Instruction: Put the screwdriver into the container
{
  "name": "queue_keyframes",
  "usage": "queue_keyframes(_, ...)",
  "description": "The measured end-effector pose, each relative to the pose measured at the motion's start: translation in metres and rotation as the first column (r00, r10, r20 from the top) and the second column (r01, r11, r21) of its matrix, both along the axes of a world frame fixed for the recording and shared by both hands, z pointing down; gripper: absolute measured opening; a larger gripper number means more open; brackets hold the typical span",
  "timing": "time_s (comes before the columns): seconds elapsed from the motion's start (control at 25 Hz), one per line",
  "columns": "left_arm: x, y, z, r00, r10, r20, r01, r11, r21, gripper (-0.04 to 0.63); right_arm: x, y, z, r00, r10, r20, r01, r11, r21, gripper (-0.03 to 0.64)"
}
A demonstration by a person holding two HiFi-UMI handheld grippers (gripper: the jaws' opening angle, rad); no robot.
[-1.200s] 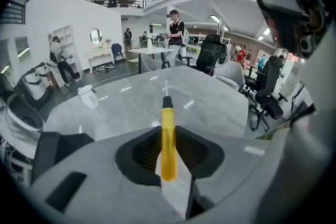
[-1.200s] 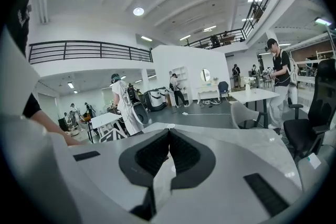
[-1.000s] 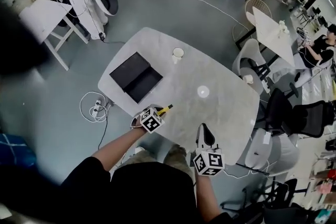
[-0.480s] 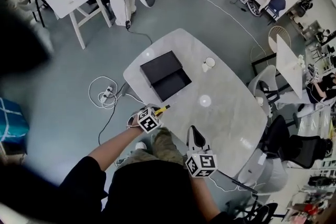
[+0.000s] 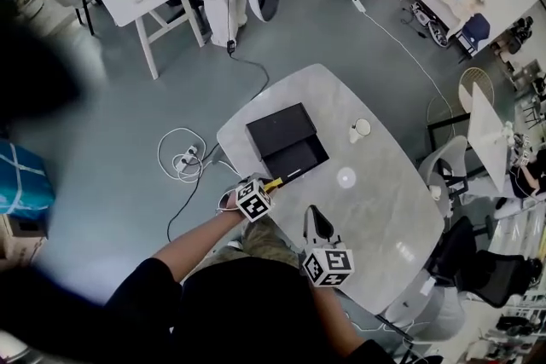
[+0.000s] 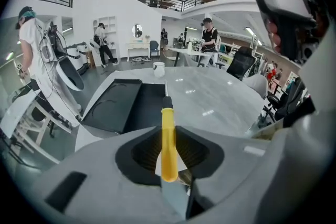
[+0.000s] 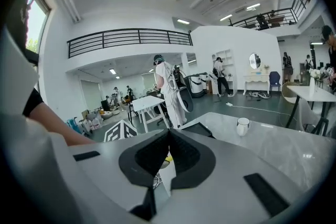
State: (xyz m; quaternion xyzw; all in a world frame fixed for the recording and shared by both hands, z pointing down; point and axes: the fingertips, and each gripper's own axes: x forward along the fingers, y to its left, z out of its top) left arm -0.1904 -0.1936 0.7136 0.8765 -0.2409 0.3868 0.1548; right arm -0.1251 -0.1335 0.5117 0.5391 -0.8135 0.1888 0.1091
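A yellow-handled screwdriver [image 5: 273, 182] [image 6: 168, 141] is clamped in my left gripper [image 5: 264, 187] [image 6: 168, 131], which is shut on the handle. Its dark tip points at the black container [image 5: 296, 158] [image 6: 148, 105] just ahead. The container lies open on the marble table [image 5: 375, 217], its lid [image 5: 276, 126] flat behind it. The screwdriver tip hangs at the container's near edge, above the table rim. My right gripper [image 5: 316, 213] [image 7: 169, 132] hovers over the table's near side with its jaws shut and nothing in them.
A white cup [image 5: 360, 130] [image 6: 159, 68] [image 7: 242, 126] and a small white disc [image 5: 345, 177] sit on the table beyond the container. Cables and a power strip [image 5: 183, 162] lie on the floor left of the table. Chairs [image 5: 444, 175] stand at the right.
The head view has swung, so the table sits further right in frame. My left gripper with the screwdriver is now closer to the container's near edge. The right gripper has barely moved.
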Motion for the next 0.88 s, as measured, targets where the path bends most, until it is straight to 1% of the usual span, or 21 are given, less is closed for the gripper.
queue_keyframes(0.12, 0.008, -0.020, 0.005, 1.000, 0.009, 0.012, -0.009, 1.000, -0.019, 0.094, 0.012, -0.027, -0.003, 0.999, 0.029, 0.025, -0.029, 1.000, 0.000, 0.011)
queue_keyframes(0.32, 0.029, -0.063, 0.021, 0.999, 0.022, 0.039, -0.020, 0.999, -0.046, 0.094, 0.044, -0.074, 0.011, 0.998, 0.063, 0.015, -0.063, 0.998, -0.021, 0.011)
queue_keyframes(0.4, 0.035, -0.077, 0.031, 0.998, 0.029, 0.050, -0.025, 0.997, -0.066, 0.094, 0.059, -0.090, 0.022, 0.995, 0.099, 0.017, -0.098, 0.994, -0.037, 0.011)
queue_keyframes(0.56, 0.043, -0.096, 0.051, 0.996, 0.054, 0.075, -0.045, 0.992, -0.117, 0.094, 0.097, -0.121, 0.035, 0.982, 0.184, 0.037, -0.181, 0.981, -0.064, 0.011)
queue_keyframes(0.68, 0.055, -0.112, 0.063, 0.994, 0.057, 0.089, -0.043, 0.988, -0.150, 0.094, 0.127, -0.140, 0.043, 0.972, 0.232, 0.044, -0.228, 0.970, -0.082, 0.011)
queue_keyframes(0.88, 0.072, -0.125, 0.085, 0.986, 0.057, 0.158, -0.030, 0.985, -0.167, 0.094, 0.157, -0.144, 0.075, 0.954, 0.296, 0.049, -0.285, 0.946, -0.155, 0.011)
